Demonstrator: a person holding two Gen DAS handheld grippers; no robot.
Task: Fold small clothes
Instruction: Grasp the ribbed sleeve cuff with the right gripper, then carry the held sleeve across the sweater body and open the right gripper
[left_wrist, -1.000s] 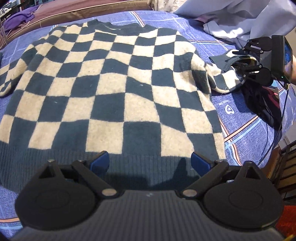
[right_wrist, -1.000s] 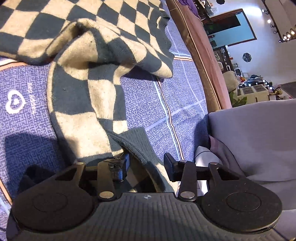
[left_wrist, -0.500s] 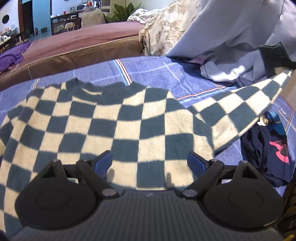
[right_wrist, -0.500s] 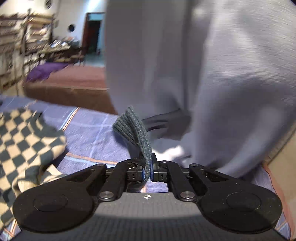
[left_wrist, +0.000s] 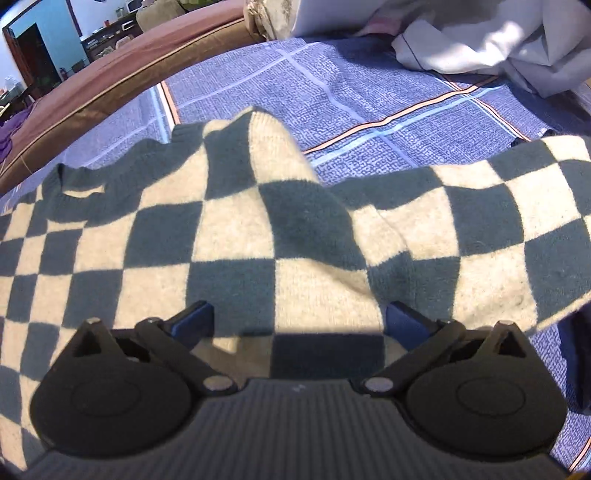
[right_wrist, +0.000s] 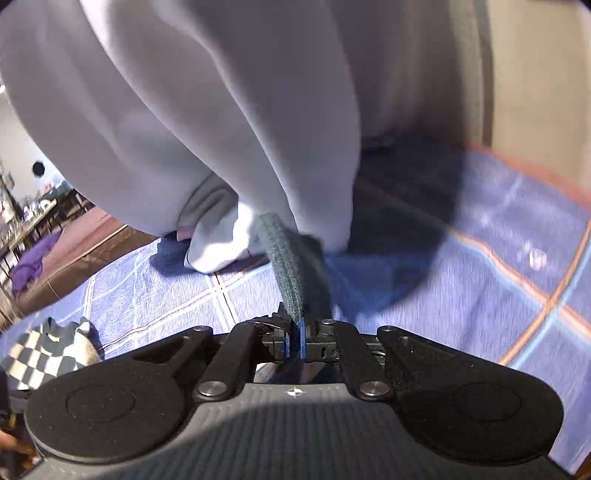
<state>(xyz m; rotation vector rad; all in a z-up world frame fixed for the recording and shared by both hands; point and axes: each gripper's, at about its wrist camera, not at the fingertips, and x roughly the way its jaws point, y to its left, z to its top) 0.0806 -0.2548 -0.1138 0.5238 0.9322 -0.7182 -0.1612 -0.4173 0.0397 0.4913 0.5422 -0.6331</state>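
On bedspread (left_wrist: 369, 85): checkered sweater (left_wrist: 229, 236) flat, sleeve (left_wrist: 498, 206) lifted.

Hard sunlight pours across the left wrist view, and the checkered sweater (left_wrist: 236, 236) shows crisp, with sharp-edged shadows in its folds and under the raised sleeve (left_wrist: 480, 221). The white bedding (left_wrist: 491, 40) at top right glares, close to blown out. Fisheye bending curves the brown bed edge (left_wrist: 110, 85) and darkens the corners. The right wrist view is softer: motion blur smears the blue bedspread (right_wrist: 498, 258) and its orange stripes on the right side. A broad dark shadow pools there beneath the pale grey fabric (right_wrist: 221, 110), itself evenly lit. The distant room at left is small and hazy.
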